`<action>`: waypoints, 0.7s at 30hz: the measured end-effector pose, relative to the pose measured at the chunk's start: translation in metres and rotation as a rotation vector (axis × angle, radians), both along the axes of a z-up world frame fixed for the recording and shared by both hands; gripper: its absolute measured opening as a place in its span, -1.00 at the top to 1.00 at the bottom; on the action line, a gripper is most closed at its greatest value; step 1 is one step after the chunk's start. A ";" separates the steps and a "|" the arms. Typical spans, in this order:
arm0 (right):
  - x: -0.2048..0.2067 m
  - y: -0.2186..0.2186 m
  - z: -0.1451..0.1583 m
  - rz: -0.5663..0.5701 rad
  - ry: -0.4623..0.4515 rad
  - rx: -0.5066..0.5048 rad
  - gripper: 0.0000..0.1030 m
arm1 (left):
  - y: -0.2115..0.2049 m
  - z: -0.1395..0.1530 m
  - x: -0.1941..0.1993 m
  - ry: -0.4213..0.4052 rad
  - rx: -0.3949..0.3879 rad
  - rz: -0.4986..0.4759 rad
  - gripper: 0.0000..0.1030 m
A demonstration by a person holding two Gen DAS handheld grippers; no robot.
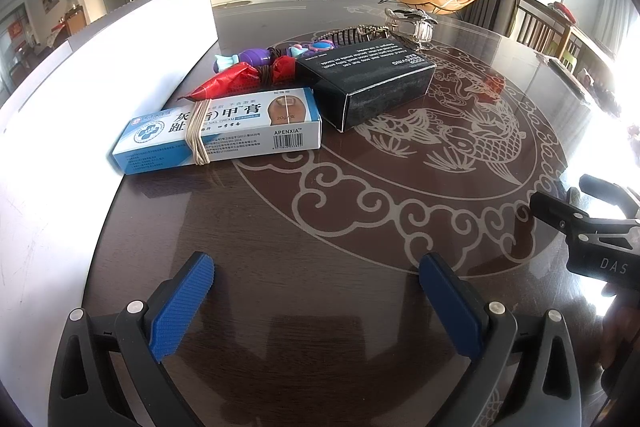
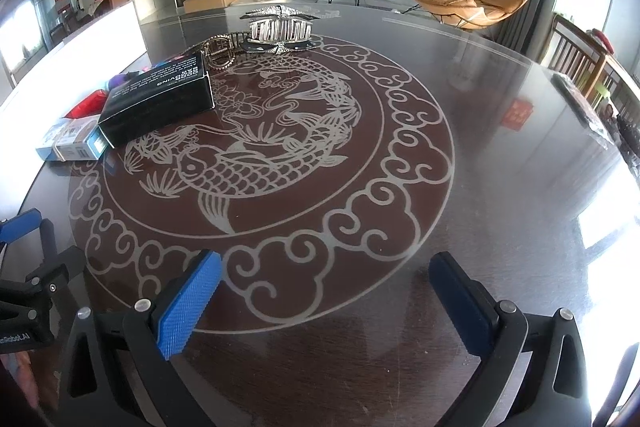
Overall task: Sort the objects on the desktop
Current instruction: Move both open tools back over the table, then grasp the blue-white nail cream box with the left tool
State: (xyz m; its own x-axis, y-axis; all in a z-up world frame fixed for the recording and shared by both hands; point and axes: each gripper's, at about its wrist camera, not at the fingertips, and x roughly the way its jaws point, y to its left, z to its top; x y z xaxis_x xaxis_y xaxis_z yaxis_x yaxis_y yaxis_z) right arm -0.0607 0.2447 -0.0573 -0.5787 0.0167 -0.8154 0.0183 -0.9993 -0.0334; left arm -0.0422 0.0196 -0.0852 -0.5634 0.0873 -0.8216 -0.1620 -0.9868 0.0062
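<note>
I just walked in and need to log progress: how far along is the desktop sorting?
Nothing looks sorted yet. The blue nail cream box, black box, red packet, purple toy and clear hair claw sit clustered on the table beside the white bin. In hand: nothing; left tool and right tool are open. Every item remains.

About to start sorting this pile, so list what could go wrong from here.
1. The red packet and purple toy lie tight against the nail cream box, so grabbing one may drag its neighbours.
2. The clear hair claw looks fragile and may slip from the pads.
3. The glossy table may let the black box slide when nudged.
</note>
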 end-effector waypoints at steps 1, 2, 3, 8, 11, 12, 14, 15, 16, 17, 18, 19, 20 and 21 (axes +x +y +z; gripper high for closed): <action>0.000 0.000 0.000 0.000 0.002 0.003 -1.00 | 0.000 0.000 0.000 0.000 0.000 0.000 -1.00; 0.001 -0.001 0.001 0.000 0.004 0.009 -1.00 | 0.000 0.000 0.000 0.000 0.000 0.000 -1.00; 0.001 -0.002 0.001 0.001 0.008 0.017 -1.00 | 0.000 0.000 0.000 0.001 0.000 0.000 -1.00; 0.003 -0.005 0.002 0.002 0.014 0.033 -1.00 | 0.002 0.005 -0.009 -0.038 -0.017 -0.049 -1.00; 0.003 -0.004 0.003 0.002 0.014 0.024 -1.00 | 0.007 0.034 -0.033 0.045 -0.034 -0.100 -1.00; 0.003 -0.004 0.003 0.005 0.012 0.021 -1.00 | 0.008 0.043 -0.043 0.069 -0.036 -0.118 -1.00; 0.003 -0.004 0.003 0.011 0.009 0.016 -1.00 | 0.012 0.055 -0.078 0.091 -0.090 -0.134 -1.00; 0.002 -0.003 0.003 0.011 0.008 0.014 -1.00 | 0.012 0.056 -0.091 0.087 -0.110 -0.138 -1.00; 0.002 -0.003 0.003 0.012 0.007 0.013 -1.00 | 0.012 0.054 -0.106 0.073 -0.127 -0.139 -1.00; 0.002 -0.003 0.003 0.012 0.007 0.012 -1.00 | 0.009 0.048 -0.123 0.039 -0.128 -0.135 -1.00; 0.002 -0.003 0.003 0.012 0.007 0.012 -1.00 | 0.007 0.043 -0.132 0.012 -0.111 -0.134 -1.00; 0.002 -0.003 0.003 0.012 0.007 0.013 -1.00 | 0.000 0.039 -0.139 -0.002 -0.048 -0.136 -1.00; 0.002 -0.003 0.003 0.012 0.007 0.013 -1.00 | -0.007 0.035 -0.146 -0.028 0.018 -0.116 -1.00; 0.002 -0.003 0.003 0.012 0.008 0.013 -1.00 | -0.013 0.031 -0.149 -0.053 0.065 -0.096 -1.00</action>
State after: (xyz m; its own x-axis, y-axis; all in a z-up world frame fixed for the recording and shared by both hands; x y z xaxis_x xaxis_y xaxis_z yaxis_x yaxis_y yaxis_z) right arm -0.0584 0.2418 -0.0547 -0.5851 0.0204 -0.8107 0.0300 -0.9984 -0.0469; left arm -0.1914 0.0065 -0.0541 -0.5054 0.1927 -0.8411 -0.2545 -0.9647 -0.0681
